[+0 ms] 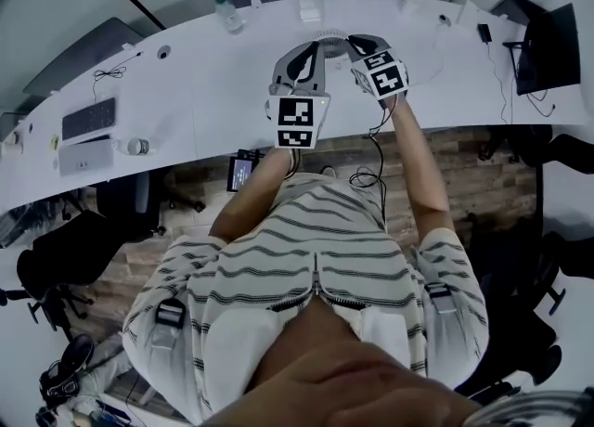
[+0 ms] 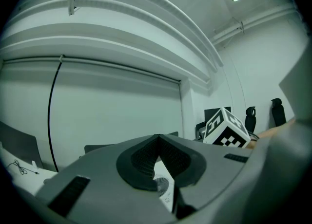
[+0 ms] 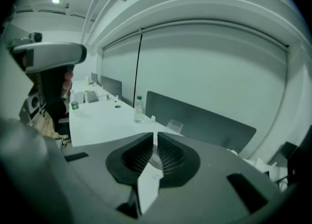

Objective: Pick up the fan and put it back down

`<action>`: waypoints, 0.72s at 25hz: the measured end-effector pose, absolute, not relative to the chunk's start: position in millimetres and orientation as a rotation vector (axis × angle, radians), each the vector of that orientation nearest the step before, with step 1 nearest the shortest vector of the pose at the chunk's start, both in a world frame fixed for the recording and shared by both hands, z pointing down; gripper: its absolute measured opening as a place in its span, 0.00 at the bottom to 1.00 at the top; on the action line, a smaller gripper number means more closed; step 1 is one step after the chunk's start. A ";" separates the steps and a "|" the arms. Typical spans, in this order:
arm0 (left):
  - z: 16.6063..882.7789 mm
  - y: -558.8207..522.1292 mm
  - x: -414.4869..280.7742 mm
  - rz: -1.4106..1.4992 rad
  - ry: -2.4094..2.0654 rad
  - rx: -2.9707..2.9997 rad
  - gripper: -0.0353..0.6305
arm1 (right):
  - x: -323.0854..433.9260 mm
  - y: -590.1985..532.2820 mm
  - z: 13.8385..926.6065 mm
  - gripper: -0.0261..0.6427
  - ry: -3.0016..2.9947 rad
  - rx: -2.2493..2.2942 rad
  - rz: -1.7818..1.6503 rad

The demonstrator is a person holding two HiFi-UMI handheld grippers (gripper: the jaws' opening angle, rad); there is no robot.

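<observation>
So at this point the person in the striped shirt had both tools stretched out over the long white desk, tips angled in toward each other. The fan sat right between those tips, near the far edge of the desk. From the head view only the curved top of its grille showed, and I couldn't tell if it was resting on the desk or just off it.

The right gripper had its jaws pressed together. In its own view a white slab of the fan ran down the slit between the dark pads, with ribbed grille lines at the far end, so it looked pinched on the fan.

The left gripper also had its 2 tips meeting. Through the wedge below them you could see the fan's white body and a small round grille. I honestly couldn't say whether the pads were touching it. The right tool's marker cube poked in just to the right in that view.

Other stuff: 1 water bottle stood further left on the desk, and 1 keyboard lay well off to the left.
</observation>
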State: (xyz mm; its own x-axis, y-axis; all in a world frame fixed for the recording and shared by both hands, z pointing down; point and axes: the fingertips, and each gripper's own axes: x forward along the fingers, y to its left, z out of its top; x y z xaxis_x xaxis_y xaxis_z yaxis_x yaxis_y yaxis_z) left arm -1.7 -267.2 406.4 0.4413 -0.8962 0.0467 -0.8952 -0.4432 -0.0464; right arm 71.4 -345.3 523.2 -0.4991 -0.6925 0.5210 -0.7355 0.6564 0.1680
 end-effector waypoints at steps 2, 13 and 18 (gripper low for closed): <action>407.7 -270.7 -3.0 -0.102 1.656 -2.652 0.06 | 70.2 -354.1 535.0 0.07 -2.291 1.020 0.071; 417.3 -289.2 -11.8 -0.167 1.671 -2.646 0.06 | 61.1 -379.9 586.8 0.18 -2.109 0.604 -0.077; 426.6 -295.6 -10.9 -0.199 1.661 -2.667 0.06 | 68.9 -400.6 615.7 0.23 -2.055 0.453 -0.130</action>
